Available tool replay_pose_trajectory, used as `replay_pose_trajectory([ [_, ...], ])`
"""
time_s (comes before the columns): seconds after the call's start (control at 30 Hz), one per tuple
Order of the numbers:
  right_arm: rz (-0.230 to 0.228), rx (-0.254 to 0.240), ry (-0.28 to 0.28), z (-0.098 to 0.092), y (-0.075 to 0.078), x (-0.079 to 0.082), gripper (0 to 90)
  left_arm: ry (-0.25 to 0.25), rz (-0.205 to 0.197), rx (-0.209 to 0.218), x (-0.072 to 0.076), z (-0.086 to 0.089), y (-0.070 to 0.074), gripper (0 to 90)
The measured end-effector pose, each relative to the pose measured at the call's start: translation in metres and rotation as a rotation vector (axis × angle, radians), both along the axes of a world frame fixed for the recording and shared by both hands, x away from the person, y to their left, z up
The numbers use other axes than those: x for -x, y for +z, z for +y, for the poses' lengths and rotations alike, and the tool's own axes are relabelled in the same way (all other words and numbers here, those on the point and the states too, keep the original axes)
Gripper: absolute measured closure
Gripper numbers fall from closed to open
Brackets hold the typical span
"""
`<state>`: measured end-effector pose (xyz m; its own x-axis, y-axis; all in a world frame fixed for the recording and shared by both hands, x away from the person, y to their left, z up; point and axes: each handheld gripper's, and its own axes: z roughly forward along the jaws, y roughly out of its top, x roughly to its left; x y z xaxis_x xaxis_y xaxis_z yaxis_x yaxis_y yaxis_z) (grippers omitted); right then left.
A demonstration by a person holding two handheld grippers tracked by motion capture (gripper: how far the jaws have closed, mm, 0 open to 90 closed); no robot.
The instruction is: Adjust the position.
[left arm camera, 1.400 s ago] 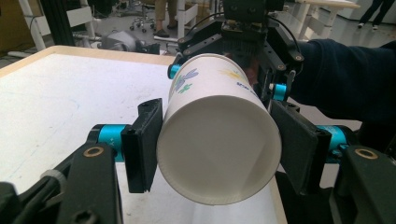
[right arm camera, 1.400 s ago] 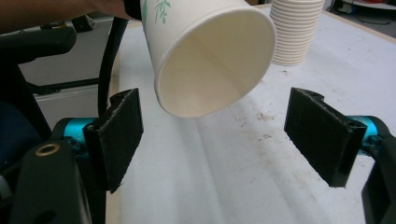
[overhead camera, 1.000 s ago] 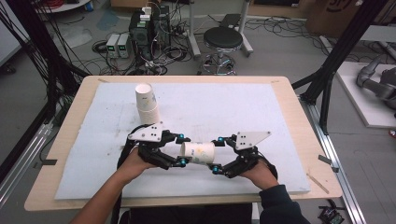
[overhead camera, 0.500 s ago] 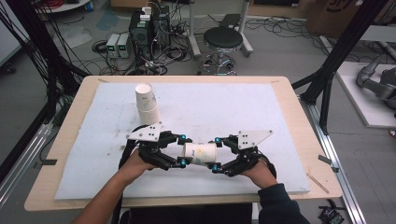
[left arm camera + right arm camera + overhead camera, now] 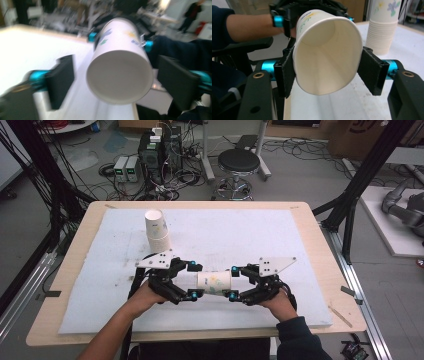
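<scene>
Right fingers [image 5: 325,73] clamped on paper cup [image 5: 325,52]; left fingers [image 5: 120,82] apart, just opened; cup stack [image 5: 157,230] behind.

paper cup [image 5: 324,52]: white, yellow, green and blue flower print
cup stack [image 5: 157,230]: white, floral
bench [image 5: 70,265]: pale wood
mat [image 5: 260,235]: white

Paper cup [image 5: 214,282] lying level between left claw [image 5: 196,279] and right claw [image 5: 233,282]; cup stack [image 5: 157,231] behind.
</scene>
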<state>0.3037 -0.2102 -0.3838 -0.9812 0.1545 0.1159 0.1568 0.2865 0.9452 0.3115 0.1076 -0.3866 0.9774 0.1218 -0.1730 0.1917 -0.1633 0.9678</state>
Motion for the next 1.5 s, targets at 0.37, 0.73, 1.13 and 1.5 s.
replay_pose_trajectory([
  [0.37, -0.002, 0.19, -0.032, 0.01, 0.014, -0.007, 34.5, 0.025, -0.092, -0.239, 0.0, 0.005, 0.016, 13.5],
  [0.73, -0.043, 0.37, -0.006, 0.031, 0.032, -0.011, 34.5, 0.011, -0.138, -0.378, -0.001, -0.003, 0.027, 14.9],
  [1.13, -0.096, 0.563, 0.033, 0.057, 0.049, -0.013, 34.5, -0.023, -0.148, -0.512, -0.004, -0.02, 0.024, 16.2],
  [1.5, -0.128, 0.698, 0.053, 0.077, 0.052, -0.011, 34.6, -0.065, -0.136, -0.565, -0.006, -0.033, 0.02, 21.6],
])
